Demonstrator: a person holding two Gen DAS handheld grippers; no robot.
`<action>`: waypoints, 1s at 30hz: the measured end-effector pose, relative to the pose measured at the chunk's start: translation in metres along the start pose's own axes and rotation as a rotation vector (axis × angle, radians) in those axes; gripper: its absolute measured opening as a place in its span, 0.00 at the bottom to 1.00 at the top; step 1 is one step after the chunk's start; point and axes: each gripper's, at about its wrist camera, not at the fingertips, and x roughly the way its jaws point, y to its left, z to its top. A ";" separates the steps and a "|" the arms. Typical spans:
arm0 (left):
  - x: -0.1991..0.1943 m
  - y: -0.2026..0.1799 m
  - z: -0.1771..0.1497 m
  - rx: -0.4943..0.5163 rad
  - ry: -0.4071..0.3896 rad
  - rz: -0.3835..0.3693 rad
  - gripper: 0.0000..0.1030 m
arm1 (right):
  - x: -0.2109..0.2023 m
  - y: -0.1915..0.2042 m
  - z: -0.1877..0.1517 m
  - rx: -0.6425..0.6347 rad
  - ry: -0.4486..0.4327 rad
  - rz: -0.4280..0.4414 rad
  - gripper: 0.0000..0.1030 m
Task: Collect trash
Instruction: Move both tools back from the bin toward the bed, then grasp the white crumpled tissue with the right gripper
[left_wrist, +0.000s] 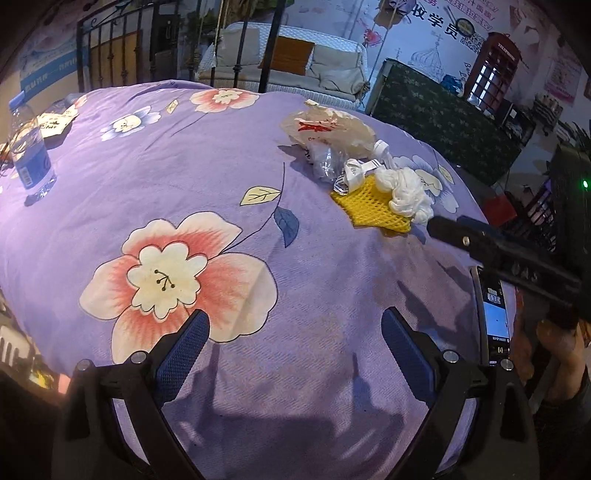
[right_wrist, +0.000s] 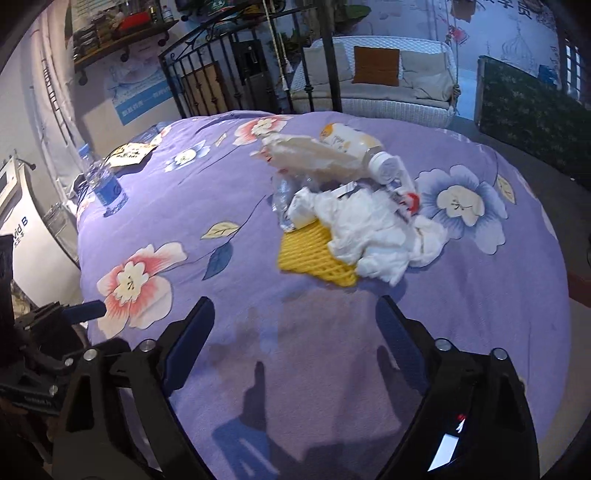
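A purple flowered bedspread covered the bed, and everything else sat in relation to it. An upright water bottle with a blue label stood near the spread's far left edge, just beside some printed paper sheets, and a black iron railing rose behind its far edge. Beyond that railing hung a white wicker swing seat with pale cushions and one orange cushion, while a wall shelf of bottles and jars sat above the spread's far left corner.
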 end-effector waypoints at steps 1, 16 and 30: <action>0.002 -0.003 0.001 0.008 0.002 -0.001 0.89 | 0.003 -0.006 0.007 0.012 0.002 -0.009 0.71; 0.022 -0.017 0.008 0.059 0.039 -0.008 0.89 | 0.084 -0.040 0.041 0.057 0.179 -0.082 0.39; 0.061 -0.056 0.041 0.191 0.054 -0.029 0.81 | 0.000 -0.053 0.025 0.126 0.030 -0.027 0.30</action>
